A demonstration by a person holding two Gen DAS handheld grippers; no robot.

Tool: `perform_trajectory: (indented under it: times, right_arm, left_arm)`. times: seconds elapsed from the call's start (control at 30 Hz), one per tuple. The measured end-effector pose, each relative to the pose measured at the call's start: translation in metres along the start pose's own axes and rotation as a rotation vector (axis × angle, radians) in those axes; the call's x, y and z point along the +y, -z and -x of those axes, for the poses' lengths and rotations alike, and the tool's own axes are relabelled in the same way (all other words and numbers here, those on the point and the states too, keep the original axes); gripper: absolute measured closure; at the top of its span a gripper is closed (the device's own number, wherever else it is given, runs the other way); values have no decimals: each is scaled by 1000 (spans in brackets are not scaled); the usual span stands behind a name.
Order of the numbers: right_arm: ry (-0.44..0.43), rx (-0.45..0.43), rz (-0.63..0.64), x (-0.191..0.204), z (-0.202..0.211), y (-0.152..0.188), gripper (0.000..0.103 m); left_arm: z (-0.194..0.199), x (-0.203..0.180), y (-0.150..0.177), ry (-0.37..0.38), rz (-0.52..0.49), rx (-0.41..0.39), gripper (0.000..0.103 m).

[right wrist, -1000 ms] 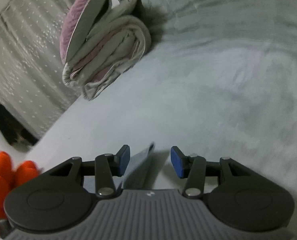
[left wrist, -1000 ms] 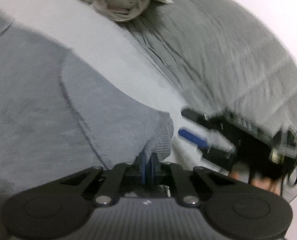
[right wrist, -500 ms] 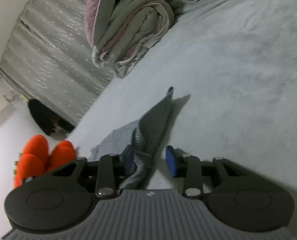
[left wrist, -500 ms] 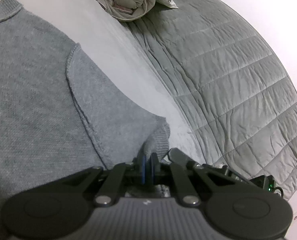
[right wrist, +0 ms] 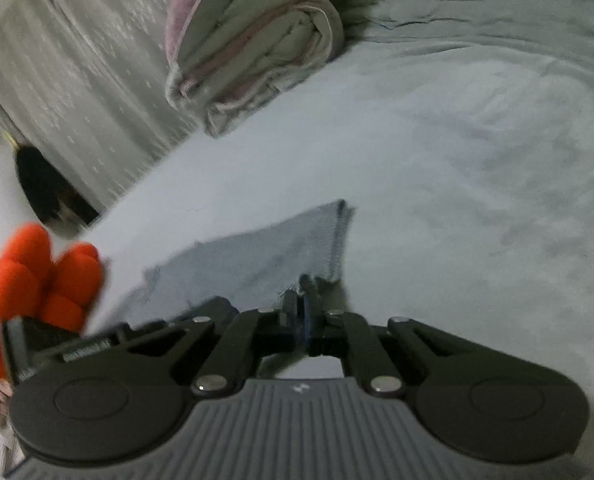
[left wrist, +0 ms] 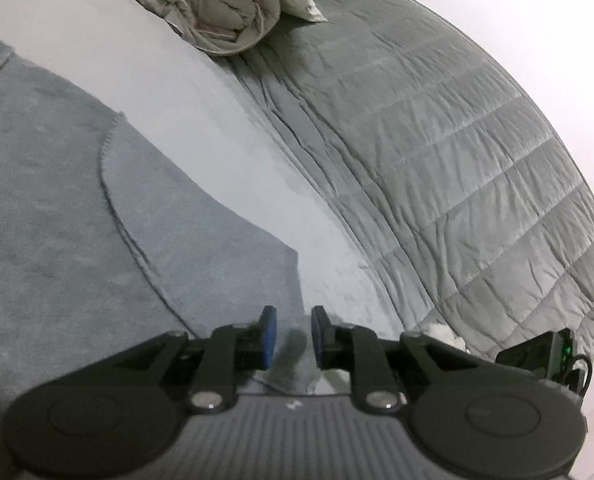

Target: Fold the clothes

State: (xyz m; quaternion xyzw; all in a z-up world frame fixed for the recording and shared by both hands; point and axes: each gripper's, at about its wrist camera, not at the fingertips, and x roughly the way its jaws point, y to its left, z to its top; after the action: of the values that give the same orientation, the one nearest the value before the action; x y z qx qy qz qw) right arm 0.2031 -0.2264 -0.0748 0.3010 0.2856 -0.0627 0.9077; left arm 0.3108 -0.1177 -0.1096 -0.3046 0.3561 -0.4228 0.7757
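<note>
left tool [left wrist: 291, 336] just parted astride sweater cuff [left wrist: 293, 354]; right tool [right wrist: 303, 312] pinching sweater edge [right wrist: 297, 248]

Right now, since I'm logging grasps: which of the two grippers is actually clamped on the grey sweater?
The right gripper: its jaws have just closed on the grey sweater. The left gripper has just opened; the fabric lies loose between its fingers.

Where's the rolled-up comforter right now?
The rolled comforter sits at the top of both wrist views, on the pale sheet, beside the grey quilt and beyond the grey sweater.
</note>
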Motion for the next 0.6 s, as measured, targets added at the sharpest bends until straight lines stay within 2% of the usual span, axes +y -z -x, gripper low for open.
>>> perform_trajectory:
  times: [0.1,0.17,0.2,0.3,0.33,0.37,0.4,0.43,0.47,0.6]
  right_arm:
    - [76,56,60,4,-6,4,99]
    - [107,81,88,6,-9,7,96]
    - [108,79,86,7,-8,6,93]
    - [145,41,103,9,1,5,89]
    - [157,18,106,11,3,4,85]
    - [149,-12,103,11,4,4,81]
    - [140,-42,99,11,5,4,66]
    - [132,-72,95,11,6,4,58]
    - [118,-99,93,11,6,4,58]
    - [-10,-139,60,5,-6,5,58]
  left_arm:
    - [-11,-9,8,-40,-55,63,85]
    - [-17,-22,14,-100,-151,81,85]
    - [-19,-28,16,-125,-193,89,81]
    - [-20,-33,18,-104,-232,95,67]
    - [-19,-32,18,-91,-229,97,65]
    - [-18,-32,18,-78,-228,98,62]
    - [-17,-33,18,-70,-232,102,58]
    - [-17,-35,17,-61,-237,107,56]
    - [-16,-37,18,-50,-244,115,53]
    - [-13,-44,19,40,-261,186,51]
